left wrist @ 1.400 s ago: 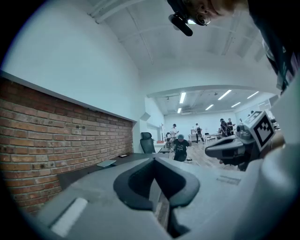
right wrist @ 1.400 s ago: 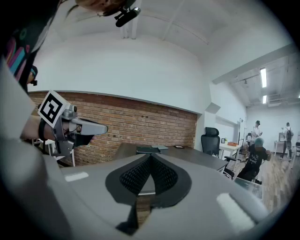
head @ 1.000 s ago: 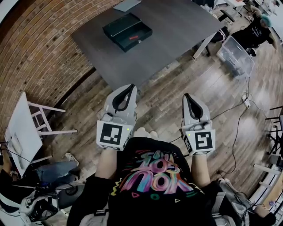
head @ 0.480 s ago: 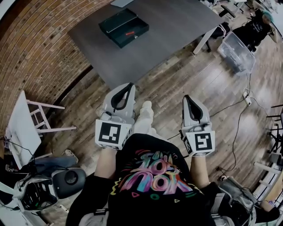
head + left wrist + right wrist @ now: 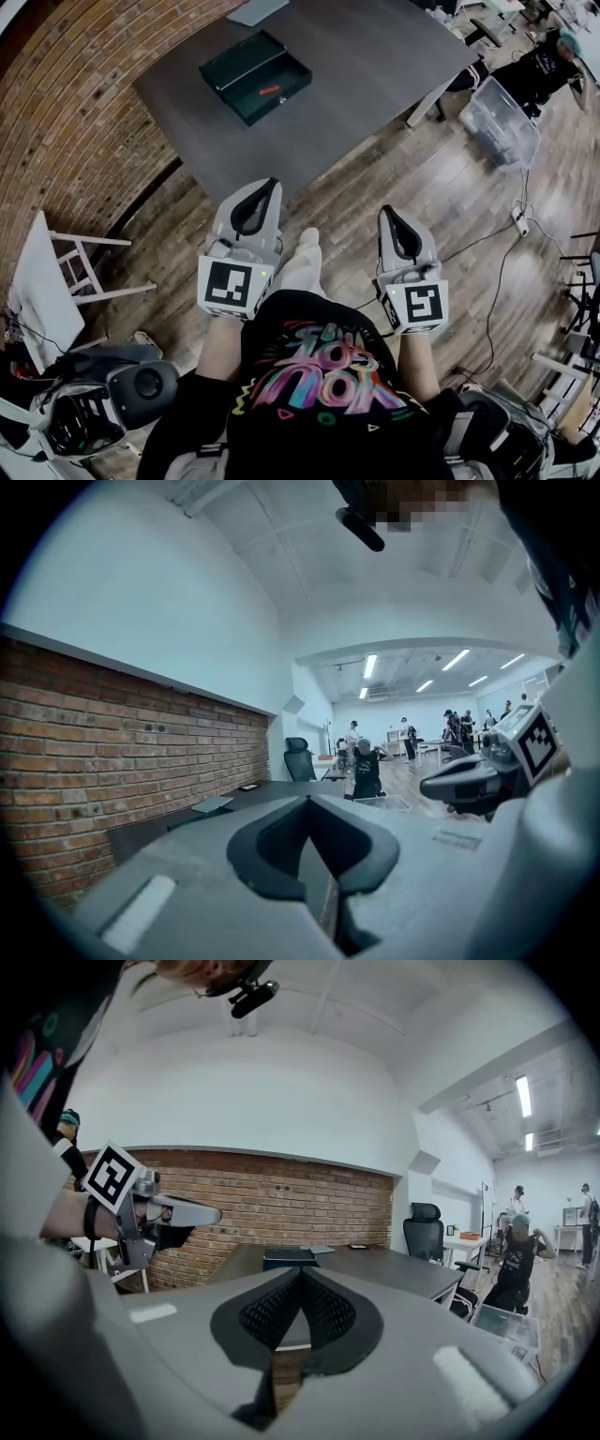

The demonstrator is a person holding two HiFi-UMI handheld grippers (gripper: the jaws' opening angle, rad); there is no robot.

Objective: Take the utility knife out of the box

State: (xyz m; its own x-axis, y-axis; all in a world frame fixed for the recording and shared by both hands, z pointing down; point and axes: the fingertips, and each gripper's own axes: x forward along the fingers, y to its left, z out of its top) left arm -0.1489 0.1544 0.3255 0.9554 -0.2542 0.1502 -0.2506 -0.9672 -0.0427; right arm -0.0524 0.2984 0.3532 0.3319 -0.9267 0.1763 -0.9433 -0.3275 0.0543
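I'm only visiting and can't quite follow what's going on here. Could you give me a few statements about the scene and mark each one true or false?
1. The dark box on the grey table has its lid open. True.
2. A red utility knife lies inside the box. True.
3. The left claw is gripping the knife. False: it is shut on nothing and held well short of the table.
4. The right claw is spread wide open. False: its jaws are together, with nothing between them.
5. A clear plastic bin stands on the table. False: it sits on the wooden floor beside the table.
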